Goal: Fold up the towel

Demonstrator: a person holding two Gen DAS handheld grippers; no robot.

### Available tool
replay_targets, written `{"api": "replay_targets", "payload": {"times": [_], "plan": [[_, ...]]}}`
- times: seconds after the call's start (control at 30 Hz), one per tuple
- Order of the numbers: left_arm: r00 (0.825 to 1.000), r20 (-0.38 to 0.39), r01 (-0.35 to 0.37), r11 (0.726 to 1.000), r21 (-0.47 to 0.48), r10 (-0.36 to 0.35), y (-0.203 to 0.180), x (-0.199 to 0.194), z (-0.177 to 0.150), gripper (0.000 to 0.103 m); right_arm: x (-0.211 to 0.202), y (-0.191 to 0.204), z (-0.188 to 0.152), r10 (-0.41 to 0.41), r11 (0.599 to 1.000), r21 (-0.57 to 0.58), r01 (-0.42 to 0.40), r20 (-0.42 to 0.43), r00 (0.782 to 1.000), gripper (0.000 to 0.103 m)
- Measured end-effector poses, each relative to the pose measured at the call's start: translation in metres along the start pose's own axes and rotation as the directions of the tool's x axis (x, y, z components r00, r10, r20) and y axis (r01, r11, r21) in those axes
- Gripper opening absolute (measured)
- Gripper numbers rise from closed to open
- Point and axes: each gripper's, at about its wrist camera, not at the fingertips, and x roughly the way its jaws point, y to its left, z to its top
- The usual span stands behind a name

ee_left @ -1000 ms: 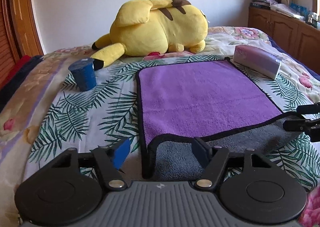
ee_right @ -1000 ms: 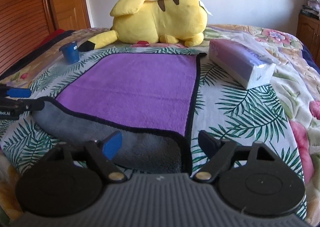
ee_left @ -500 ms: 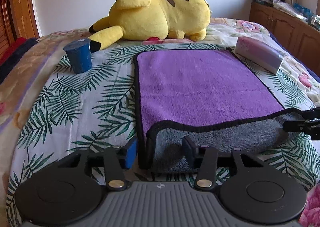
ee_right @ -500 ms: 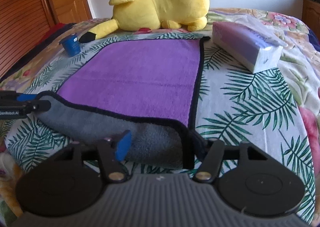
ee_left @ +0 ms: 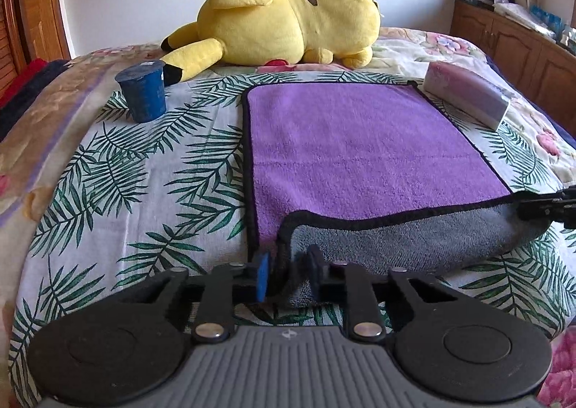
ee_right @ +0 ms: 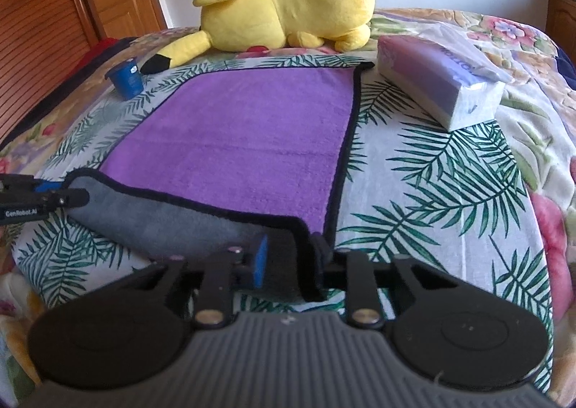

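A purple towel (ee_left: 360, 141) with black trim and a grey underside lies flat on the bed; it also shows in the right wrist view (ee_right: 248, 134). Its near edge is rolled over, grey side up. My left gripper (ee_left: 288, 276) is shut on the towel's near left corner. My right gripper (ee_right: 288, 264) is shut on the near right corner. Each gripper shows at the edge of the other's view, the right gripper (ee_left: 547, 206) and the left gripper (ee_right: 43, 197), both at the ends of the grey fold.
A yellow plush toy (ee_left: 288, 19) lies beyond the towel's far edge. A blue cup (ee_left: 144, 91) stands to the far left. A tissue pack (ee_right: 439, 80) lies along the towel's far right. Wooden cabinets (ee_left: 522, 48) stand to the right of the bed.
Both grippers closed from open onto the towel's near corners and moved forward over the bed. The grey fold is lifted a little.
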Motion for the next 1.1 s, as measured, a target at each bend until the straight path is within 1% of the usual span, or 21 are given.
{"api": "replay_targets", "payload": {"times": [0.07,0.13,0.17,0.4,0.57,0.8,1.1], "plan": [[1.0,0.006,0.0,1.0,0.0,0.0,0.0,-0.002,0.001,0.014,0.0,0.0,0.0,0.002,1.0,-0.007,-0.002,-0.003,1.0,0.02],[1.0,0.01,0.005,1.0,0.0,-0.005,-0.001,-0.003,0.001,0.01,0.0,0.0,-0.001,0.001,1.0,-0.018,-0.001,-0.003,1.0,0.008],[1.0,0.012,0.009,1.0,0.001,-0.009,-0.002,-0.004,0.002,0.009,0.0,0.0,-0.001,0.004,1.0,-0.02,-0.004,-0.003,1.0,0.006],[0.999,0.032,0.015,1.0,0.016,-0.015,-0.005,-0.008,0.003,0.007,-0.002,0.001,0.001,0.01,0.999,-0.038,-0.009,0.017,1.0,0.005],[0.997,0.071,0.013,1.0,0.023,-0.014,-0.008,-0.018,0.009,0.006,-0.005,0.001,0.002,0.012,0.999,-0.038,-0.01,0.039,0.999,0.004],[0.992,0.122,0.008,1.0,0.028,-0.012,-0.01,-0.028,0.016,0.005,-0.013,0.001,0.007,0.033,0.999,-0.043,-0.029,0.096,0.995,0.004],[0.99,0.138,0.008,0.999,0.035,-0.013,-0.009,-0.023,0.02,0.005,-0.017,0.0,0.013,0.03,0.998,-0.065,-0.021,0.151,0.988,0.004]]}}
